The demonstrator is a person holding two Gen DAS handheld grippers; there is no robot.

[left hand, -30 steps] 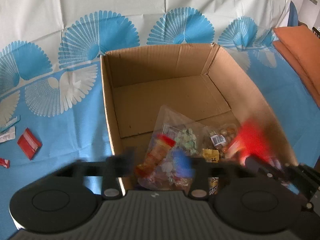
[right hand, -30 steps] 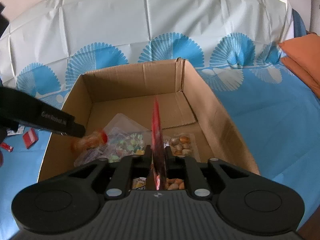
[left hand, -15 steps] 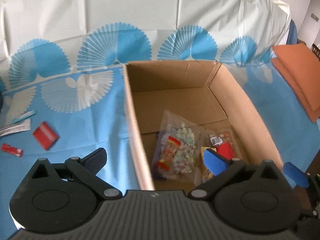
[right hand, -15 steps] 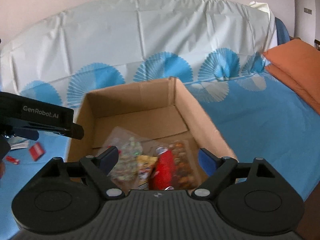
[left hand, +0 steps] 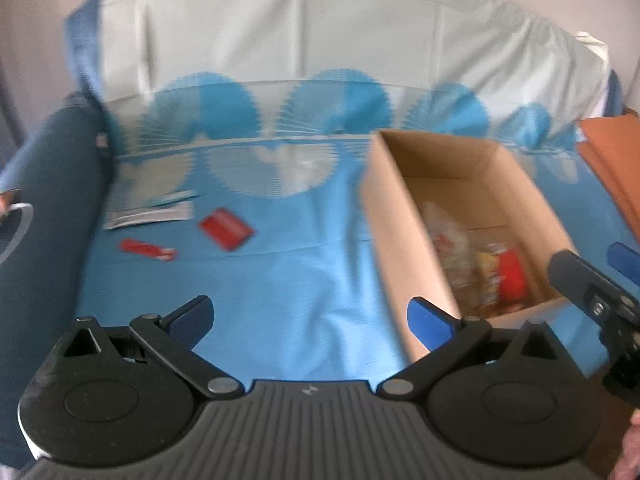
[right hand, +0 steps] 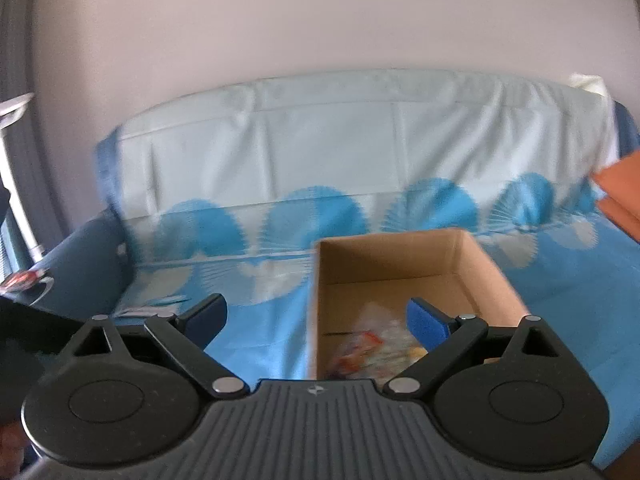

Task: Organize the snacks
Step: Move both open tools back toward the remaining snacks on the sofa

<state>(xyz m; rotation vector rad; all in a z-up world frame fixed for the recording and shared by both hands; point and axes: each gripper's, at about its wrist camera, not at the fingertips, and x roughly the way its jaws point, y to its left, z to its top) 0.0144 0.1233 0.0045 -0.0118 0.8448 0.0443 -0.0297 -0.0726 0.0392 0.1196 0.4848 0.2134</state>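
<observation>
Left wrist view is smeared by motion, so the snacks (left hand: pixel 492 272) at the bottom of the box (left hand: pixel 396 240), right of centre, blur into red, yellow and clear patches; no label on them can be read. At the left of the frame three flat packets lie on the blue cloth (left hand: pixel 288 280): a red square one (left hand: pixel 226 228), a red strip (left hand: pixel 148 250) and what may be a silver pouch (left hand: pixel 148 214), print illegible. The left hand-held gripper (left hand: pixel 310 316) is spread wide and empty over bare cloth, well clear of the box wall. At the right edge the right hand-held gripper (left hand: pixel 592 280) is cut off; in its own view the right hand-held gripper (right hand: pixel 316 318) has just been opening, with nothing between its pads, above the box's near rim.
</observation>
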